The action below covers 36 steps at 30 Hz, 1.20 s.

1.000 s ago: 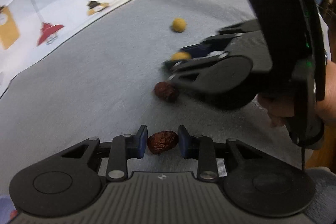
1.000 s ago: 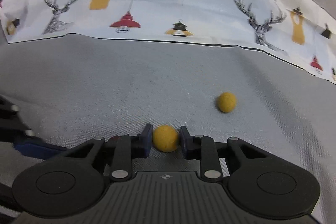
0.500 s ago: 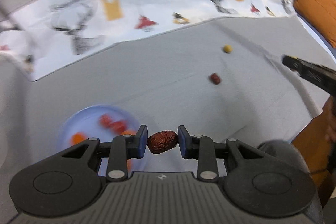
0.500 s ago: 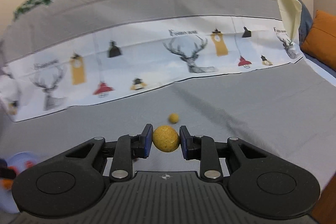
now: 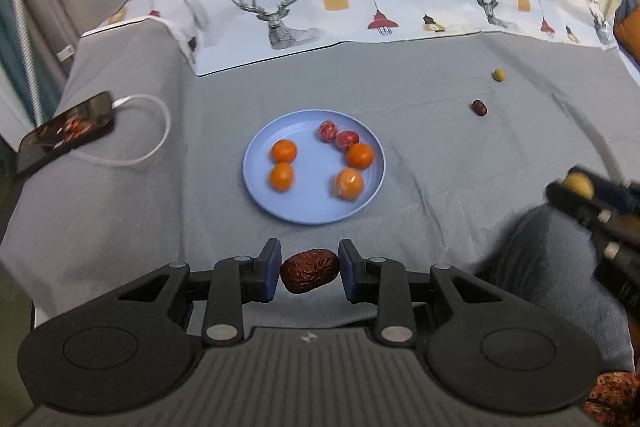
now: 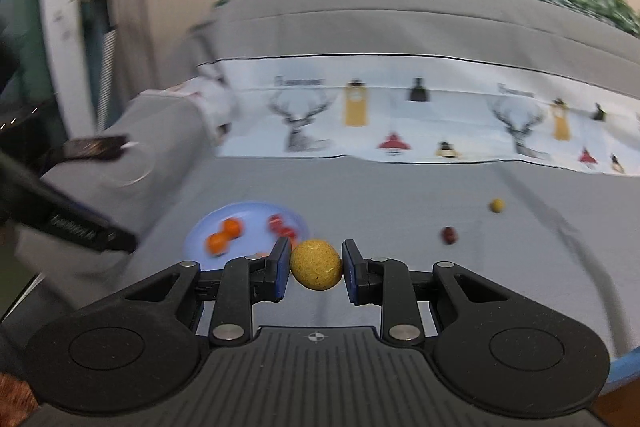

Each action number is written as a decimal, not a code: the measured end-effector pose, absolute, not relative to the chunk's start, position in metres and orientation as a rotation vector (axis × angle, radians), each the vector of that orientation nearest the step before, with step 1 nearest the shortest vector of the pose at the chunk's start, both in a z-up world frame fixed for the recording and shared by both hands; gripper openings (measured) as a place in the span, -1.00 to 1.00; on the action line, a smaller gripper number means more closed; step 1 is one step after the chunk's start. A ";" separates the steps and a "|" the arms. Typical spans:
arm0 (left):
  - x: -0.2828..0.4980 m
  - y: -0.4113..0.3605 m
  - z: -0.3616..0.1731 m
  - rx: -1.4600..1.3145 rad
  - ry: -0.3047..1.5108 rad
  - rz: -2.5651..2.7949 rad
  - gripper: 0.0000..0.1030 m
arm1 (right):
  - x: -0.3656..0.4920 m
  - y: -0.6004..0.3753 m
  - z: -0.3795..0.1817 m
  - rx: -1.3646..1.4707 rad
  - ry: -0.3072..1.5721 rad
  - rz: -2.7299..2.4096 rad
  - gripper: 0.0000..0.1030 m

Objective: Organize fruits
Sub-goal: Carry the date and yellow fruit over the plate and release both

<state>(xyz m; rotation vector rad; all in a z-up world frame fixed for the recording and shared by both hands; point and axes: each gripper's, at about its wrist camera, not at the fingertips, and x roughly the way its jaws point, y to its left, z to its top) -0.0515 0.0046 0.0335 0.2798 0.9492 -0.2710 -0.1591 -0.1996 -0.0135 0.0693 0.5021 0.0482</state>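
Note:
My left gripper (image 5: 309,275) is shut on a wrinkled dark red date (image 5: 309,271), held above the grey cloth just in front of the blue plate (image 5: 256,183). The plate holds several oranges (image 5: 284,151) and two red fruits (image 5: 346,140). My right gripper (image 6: 316,265) is shut on a yellow ball-shaped fruit (image 6: 316,264); it also shows at the right edge of the left wrist view (image 5: 578,187). A loose date (image 5: 479,107) and a loose yellow fruit (image 5: 499,75) lie on the cloth at the far right. The plate (image 6: 200,231) sits left of centre in the blurred right wrist view.
A black phone (image 5: 66,131) with a white charging cable (image 5: 148,147) lies on the raised grey cushion at left. A white printed cloth with deer and lamps (image 5: 360,7) runs along the back. An orange cushion (image 5: 628,31) sits at far right.
Both grippers lifted their fruits off the cloth and swung left toward the blue plate. The plate has come fully into the left wrist view and entered the right wrist view.

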 end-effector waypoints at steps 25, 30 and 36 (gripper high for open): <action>-0.071 0.033 0.026 0.217 0.948 -0.289 -0.33 | -0.172 -0.138 -0.011 -0.068 0.554 0.138 -0.45; -0.054 0.037 0.020 0.220 0.965 -0.275 -0.33 | -0.159 -0.138 -0.014 -0.074 0.586 0.146 -0.45; -0.015 0.041 0.023 0.216 0.939 -0.249 -0.33 | -0.118 -0.129 -0.012 -0.116 0.548 0.148 -0.45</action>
